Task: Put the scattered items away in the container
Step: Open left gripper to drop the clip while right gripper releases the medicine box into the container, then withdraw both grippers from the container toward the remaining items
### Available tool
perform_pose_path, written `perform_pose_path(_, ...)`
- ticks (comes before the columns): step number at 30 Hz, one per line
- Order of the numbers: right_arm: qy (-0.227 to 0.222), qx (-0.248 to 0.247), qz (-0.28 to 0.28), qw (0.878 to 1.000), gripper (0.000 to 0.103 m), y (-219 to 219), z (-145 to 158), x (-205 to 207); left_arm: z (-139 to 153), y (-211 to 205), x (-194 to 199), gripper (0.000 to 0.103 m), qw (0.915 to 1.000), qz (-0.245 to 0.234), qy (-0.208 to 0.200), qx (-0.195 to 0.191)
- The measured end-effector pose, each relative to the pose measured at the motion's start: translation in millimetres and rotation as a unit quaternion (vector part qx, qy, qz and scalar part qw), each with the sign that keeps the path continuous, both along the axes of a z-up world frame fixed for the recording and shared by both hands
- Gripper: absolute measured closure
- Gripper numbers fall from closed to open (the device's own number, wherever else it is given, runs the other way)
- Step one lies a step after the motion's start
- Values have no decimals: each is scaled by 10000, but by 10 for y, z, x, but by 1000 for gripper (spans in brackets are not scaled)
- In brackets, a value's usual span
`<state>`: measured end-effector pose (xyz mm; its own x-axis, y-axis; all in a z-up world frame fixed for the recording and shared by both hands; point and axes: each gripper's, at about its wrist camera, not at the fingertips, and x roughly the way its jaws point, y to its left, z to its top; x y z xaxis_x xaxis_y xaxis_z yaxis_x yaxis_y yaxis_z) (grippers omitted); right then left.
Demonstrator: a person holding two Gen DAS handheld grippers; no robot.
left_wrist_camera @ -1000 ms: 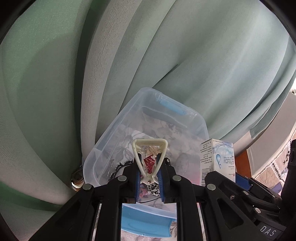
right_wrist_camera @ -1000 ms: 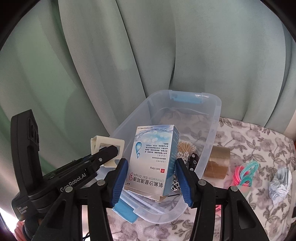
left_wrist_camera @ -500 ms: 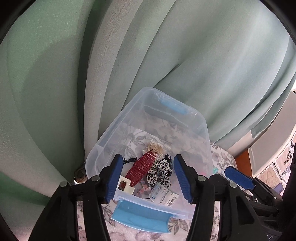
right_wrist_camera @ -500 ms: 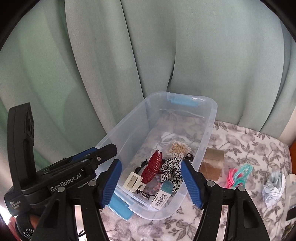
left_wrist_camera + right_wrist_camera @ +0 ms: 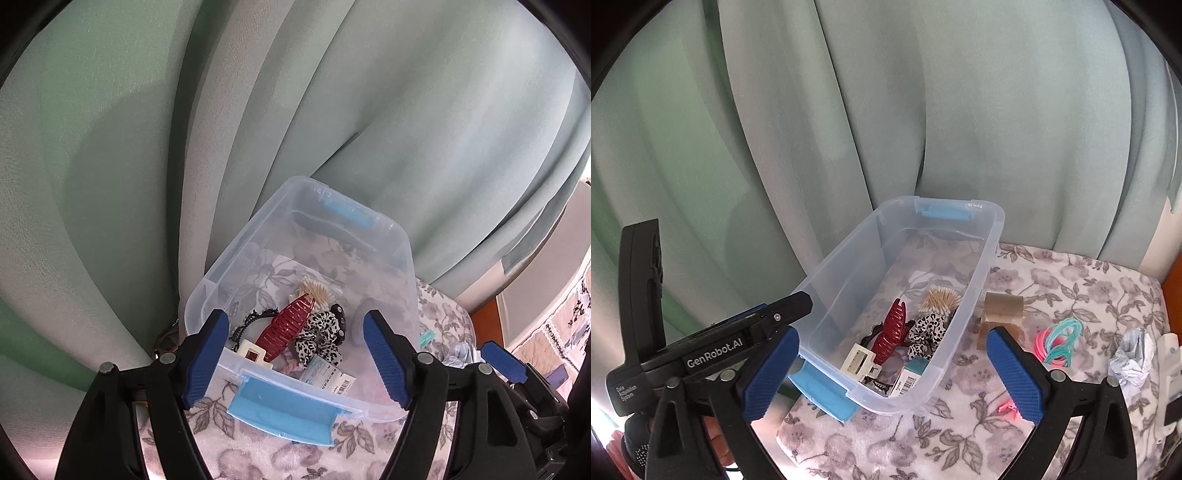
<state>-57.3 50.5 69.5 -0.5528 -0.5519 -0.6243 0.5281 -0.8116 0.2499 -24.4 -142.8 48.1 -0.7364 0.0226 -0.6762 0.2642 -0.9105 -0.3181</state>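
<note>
Now we see both the left gripper [image 5: 295, 356] and right gripper [image 5: 892, 373] just opened wide, empty, above the bin [image 5: 979, 288].

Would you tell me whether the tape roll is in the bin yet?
Out: the tape roll sits on the cloth beside the bin.

"GenRobot.AI" – on left tongs [image 5: 713, 349] body ("Data Acquisition System" beside).

Backdrop: pale green curtain [image 5: 923, 110] hanging in deep folds, filling the upper view.
Surface: tabletop under a grey floral cloth [image 5: 1052, 280].
Right edge: orange-brown wood [image 5: 487, 325] beside a pale panel.
Light: soft daylight.
</note>
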Motion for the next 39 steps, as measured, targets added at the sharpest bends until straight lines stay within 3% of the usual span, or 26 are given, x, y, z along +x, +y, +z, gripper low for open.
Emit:
perform_pose_path(6,229,-144,-262,9993,0,235,87,113,123,167,55,22,9996,-105,100,-240)
perform_pose_path(10,462,-228,-542,9972,0,444,156,197,244,307,114,17,9984,-230,375,-364)
perform_pose_path(18,788,-507,-1002,9905,0,919,304,371,514,762,211,10,9894,-487,898,-1029)
perform_pose_path(23,839,-498,-1357,9859,0,1196,339,432,650,980,267,10,9860,-555,1209,-1001)
perform_pose_path(32,839,-924,-1705,9774,0,1720,305,572,661,1419,194,10,9805,-1043,1098,-1251)
perform_pose_path(39,1076,-1544,-2321,9543,0,2287,246,596,625,1808,165,10,9744,-1340,999,-1505)
